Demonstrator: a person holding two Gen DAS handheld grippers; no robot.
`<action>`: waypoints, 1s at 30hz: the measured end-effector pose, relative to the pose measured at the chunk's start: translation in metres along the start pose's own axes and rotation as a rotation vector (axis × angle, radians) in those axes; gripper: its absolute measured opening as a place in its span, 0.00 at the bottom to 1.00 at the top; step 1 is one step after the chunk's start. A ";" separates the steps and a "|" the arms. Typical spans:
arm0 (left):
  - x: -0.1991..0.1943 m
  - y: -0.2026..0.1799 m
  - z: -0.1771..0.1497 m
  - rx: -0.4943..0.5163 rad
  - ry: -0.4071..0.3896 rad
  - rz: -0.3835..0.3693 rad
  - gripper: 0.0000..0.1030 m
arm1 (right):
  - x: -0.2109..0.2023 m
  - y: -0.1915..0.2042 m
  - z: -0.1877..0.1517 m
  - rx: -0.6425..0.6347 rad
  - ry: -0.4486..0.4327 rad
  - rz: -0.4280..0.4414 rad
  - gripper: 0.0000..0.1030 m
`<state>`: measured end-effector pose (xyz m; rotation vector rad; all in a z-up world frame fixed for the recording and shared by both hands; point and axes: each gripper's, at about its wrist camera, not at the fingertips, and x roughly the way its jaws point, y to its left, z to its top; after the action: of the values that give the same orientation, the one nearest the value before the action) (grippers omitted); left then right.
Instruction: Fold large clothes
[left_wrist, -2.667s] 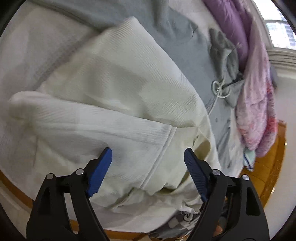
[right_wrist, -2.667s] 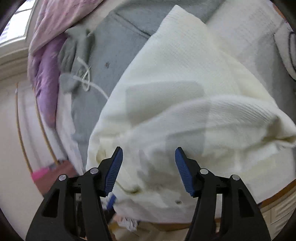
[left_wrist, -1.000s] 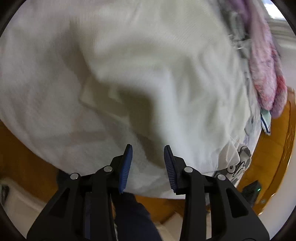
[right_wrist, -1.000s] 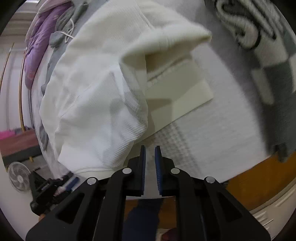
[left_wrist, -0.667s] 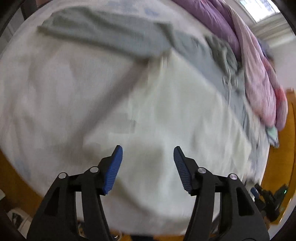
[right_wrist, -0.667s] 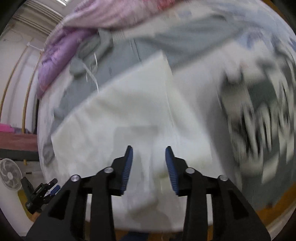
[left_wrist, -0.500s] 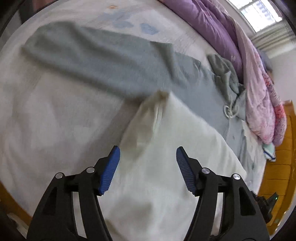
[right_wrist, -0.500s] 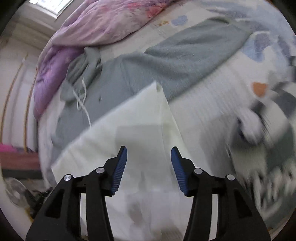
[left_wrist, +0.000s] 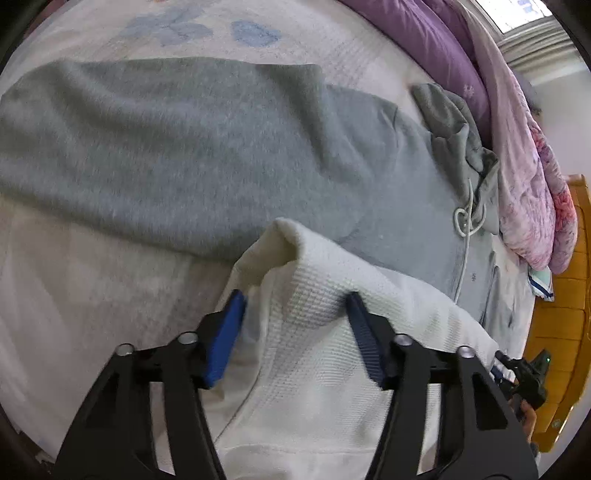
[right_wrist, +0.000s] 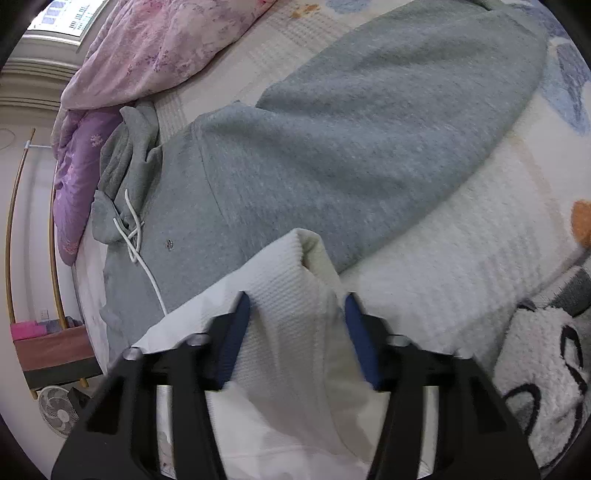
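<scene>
Low centre of both views: cream top (left_wrist: 332, 354) sits folded, overlapping grey hoodie (left_wrist: 207, 155). Left gripper (left_wrist: 293, 332) and right gripper (right_wrist: 295, 332) both spread, holding nothing. Soft, light, floppy; pinch layered corners.

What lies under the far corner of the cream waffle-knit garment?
The cream garment overlaps the grey hoodie spread on the bedsheet. How far the hoodie runs beneath it is hidden.

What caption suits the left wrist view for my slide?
Open left tongs straddle a cream garment's folded corner over a grey hoodie.
</scene>
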<state>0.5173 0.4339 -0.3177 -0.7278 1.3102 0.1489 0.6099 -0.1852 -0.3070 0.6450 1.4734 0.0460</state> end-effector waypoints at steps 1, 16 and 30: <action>0.000 -0.003 0.003 0.012 0.001 0.003 0.45 | -0.001 0.004 0.000 -0.021 -0.001 -0.021 0.17; 0.016 0.002 0.033 -0.093 -0.053 -0.049 0.23 | 0.019 0.011 0.043 0.005 -0.069 0.005 0.08; -0.049 -0.005 -0.077 0.043 -0.088 0.047 0.42 | -0.033 0.035 -0.086 -0.325 -0.024 -0.127 0.36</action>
<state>0.4423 0.4007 -0.2765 -0.6468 1.2435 0.1883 0.5379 -0.1376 -0.2588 0.2872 1.4410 0.1746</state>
